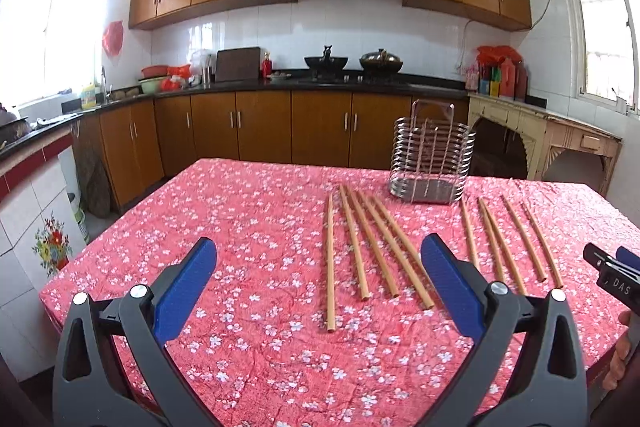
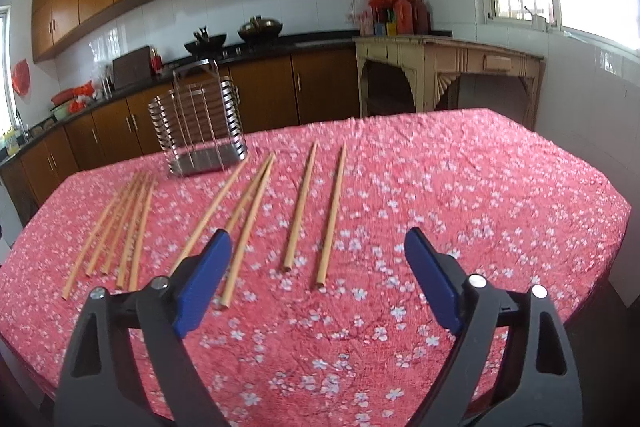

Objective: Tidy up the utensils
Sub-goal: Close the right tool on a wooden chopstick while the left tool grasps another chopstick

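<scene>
Several wooden chopsticks lie in two loose groups on the red flowered tablecloth (image 1: pixel 240 227). In the left wrist view one group (image 1: pixel 360 247) lies ahead between my fingers, the other group (image 1: pixel 504 239) farther right. A wire metal utensil holder (image 1: pixel 430 163) stands upright behind them with nothing visible in it. My left gripper (image 1: pixel 318 243) hovers open over the cloth, holding nothing. In the right wrist view my right gripper (image 2: pixel 318 235) is open above the near ends of two chopsticks (image 2: pixel 316 211), apart from them. The holder (image 2: pixel 200 131) stands at the back left there.
The table's far edge faces brown kitchen cabinets (image 1: pixel 260 127) and a cream side table (image 2: pixel 440 67). The right gripper's black body (image 1: pixel 612 275) and a hand (image 1: pixel 618 359) show at the right edge of the left wrist view. Bare cloth (image 2: pixel 480 187) stretches right of the chopsticks.
</scene>
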Motion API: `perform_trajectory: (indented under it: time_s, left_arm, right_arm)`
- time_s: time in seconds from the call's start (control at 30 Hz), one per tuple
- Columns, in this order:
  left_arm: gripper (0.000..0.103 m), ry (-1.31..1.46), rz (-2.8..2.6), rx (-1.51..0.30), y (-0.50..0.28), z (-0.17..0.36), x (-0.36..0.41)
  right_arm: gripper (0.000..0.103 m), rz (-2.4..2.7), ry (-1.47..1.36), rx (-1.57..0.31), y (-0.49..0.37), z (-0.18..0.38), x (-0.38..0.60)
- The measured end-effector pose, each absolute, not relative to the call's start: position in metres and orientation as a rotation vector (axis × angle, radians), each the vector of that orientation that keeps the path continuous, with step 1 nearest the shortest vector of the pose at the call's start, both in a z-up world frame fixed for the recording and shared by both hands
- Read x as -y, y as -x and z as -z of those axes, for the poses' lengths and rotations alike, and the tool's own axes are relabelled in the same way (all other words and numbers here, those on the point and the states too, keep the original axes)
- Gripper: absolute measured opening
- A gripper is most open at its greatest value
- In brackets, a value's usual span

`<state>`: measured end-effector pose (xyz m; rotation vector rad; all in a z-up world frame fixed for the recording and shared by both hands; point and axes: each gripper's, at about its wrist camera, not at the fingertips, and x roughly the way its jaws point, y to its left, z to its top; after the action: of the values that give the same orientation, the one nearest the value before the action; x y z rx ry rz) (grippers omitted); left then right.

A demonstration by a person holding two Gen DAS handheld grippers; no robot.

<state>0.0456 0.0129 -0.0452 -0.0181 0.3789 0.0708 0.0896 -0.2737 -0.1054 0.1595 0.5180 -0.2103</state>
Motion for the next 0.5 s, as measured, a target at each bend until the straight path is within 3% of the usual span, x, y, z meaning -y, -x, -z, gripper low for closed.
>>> perform_trajectory:
  time_s: [0.17,0.5]
  left_arm:
    - [0.101,0.014,-0.087,-0.413,-0.055,0.052,-0.018]
    - [0.097,0.002,-0.107,-0.526,-0.075,0.074,-0.022]
  right_arm:
    - [0.084,0.231,-0.163,-0.581,-0.105,0.124,0.279]
    - [0.051,0.25,-0.178,-0.735,-0.137,0.15,0.286]
